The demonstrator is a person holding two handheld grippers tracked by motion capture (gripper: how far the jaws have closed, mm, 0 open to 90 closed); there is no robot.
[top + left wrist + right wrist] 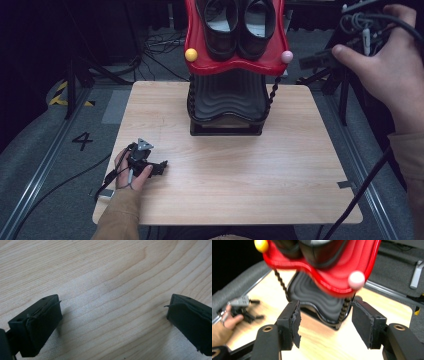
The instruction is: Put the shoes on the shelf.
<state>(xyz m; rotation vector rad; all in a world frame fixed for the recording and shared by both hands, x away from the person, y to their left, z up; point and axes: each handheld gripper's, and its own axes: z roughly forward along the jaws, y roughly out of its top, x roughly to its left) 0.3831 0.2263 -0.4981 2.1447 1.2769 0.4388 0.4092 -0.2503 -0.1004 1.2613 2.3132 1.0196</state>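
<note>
shoe rack [227,107]: two-tier stand at upper centre of the high view, on the far middle of the wooden counter [225,190]; black ribbed lower shelf, red wavy upper tray [235,65]
black shoes [239,25]: a pair side by side on the red tray, toes toward the near edge; likely light but bulky, uppers stiff enough to hold shape; smooth finish may slip under hard pads
where to grip: judged best at the heel collar or across one shoe's side wall; the toe cap looks rounded and slick
corner knobs: yellow ball [191,54] and pink ball [286,56] on the tray's front corners; keep clear
right gripper [325,323]: held high at upper right of the high view, facing the rack; jaws spread wide, nothing between them
left gripper [149,165]: resting on the counter at lower left; jaws spread apart over bare wood, holding nothing
</note>
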